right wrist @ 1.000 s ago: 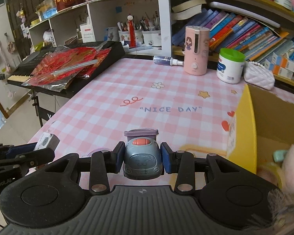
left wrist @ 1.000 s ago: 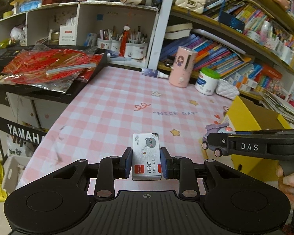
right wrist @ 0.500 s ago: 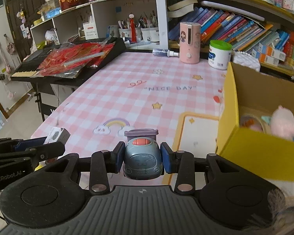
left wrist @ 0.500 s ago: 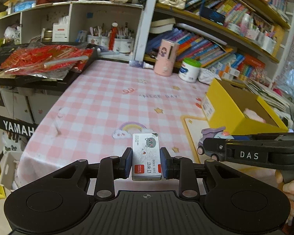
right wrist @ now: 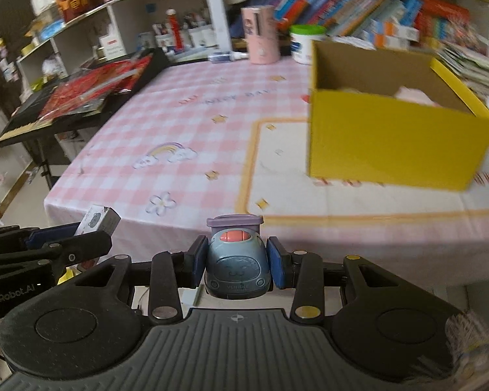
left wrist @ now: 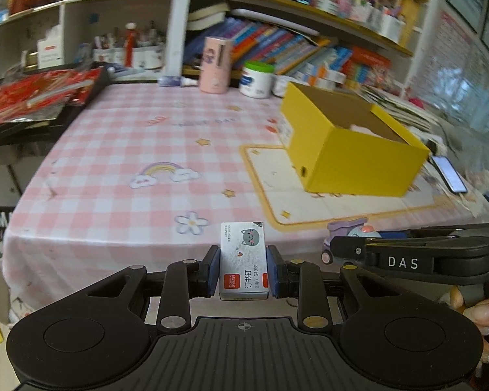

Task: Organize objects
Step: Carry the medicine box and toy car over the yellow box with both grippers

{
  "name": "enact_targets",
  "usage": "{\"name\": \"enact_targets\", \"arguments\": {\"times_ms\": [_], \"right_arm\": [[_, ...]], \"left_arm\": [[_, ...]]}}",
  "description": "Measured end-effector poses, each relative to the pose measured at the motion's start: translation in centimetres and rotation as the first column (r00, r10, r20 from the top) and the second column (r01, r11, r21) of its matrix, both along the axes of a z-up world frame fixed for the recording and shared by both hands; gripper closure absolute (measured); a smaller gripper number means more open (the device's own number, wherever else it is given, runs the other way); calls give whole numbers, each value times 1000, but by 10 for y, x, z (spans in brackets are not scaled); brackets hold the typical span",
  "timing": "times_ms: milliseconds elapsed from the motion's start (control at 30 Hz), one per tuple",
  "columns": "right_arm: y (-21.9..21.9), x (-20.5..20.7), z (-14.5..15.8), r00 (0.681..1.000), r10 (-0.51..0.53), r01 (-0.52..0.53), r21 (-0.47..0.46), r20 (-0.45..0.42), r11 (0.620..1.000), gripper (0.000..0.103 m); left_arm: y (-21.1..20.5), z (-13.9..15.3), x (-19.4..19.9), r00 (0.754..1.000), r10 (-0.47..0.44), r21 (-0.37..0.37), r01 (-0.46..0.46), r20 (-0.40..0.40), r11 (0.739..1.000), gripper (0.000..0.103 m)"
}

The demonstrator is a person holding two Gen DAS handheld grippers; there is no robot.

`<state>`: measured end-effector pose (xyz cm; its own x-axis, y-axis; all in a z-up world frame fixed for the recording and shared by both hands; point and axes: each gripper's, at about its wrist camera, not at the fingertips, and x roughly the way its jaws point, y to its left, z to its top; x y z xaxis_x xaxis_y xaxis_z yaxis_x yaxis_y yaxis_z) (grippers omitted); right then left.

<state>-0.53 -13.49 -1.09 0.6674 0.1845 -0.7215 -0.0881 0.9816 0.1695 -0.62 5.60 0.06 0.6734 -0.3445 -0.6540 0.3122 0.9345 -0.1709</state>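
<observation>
On your left, off the near edge of the pink checked tablecloth (left wrist: 120,150), your left gripper (left wrist: 243,268) pinches a small staple box (left wrist: 243,260) by its long sides, so the flat pack sits square between the pads. To its right, your right gripper (right wrist: 234,265) clamps a blue toy car (right wrist: 236,260) across its flanks, nose toward you. Farthest right stands the open yellow box (right wrist: 394,143), probably where both go, since something pink already lies inside.

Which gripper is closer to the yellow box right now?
Right. The right gripper, holding the toy car, faces the yellow box; the left gripper, holding the staple box, sits farther left.
</observation>
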Motion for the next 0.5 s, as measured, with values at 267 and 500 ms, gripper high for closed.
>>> {"name": "enact_targets", "arguments": {"times_ms": [267, 500], "right_arm": [[-32, -29, 0, 992, -122, 122, -18, -21, 992, 67], [-56, -49, 2, 977, -212, 212, -23, -15, 977, 66]], "left_arm": [[-32, 0, -7, 992, -125, -9, 125, 3, 992, 75], [-58, 2, -7, 978, -209, -10, 209, 15, 978, 75]]}}
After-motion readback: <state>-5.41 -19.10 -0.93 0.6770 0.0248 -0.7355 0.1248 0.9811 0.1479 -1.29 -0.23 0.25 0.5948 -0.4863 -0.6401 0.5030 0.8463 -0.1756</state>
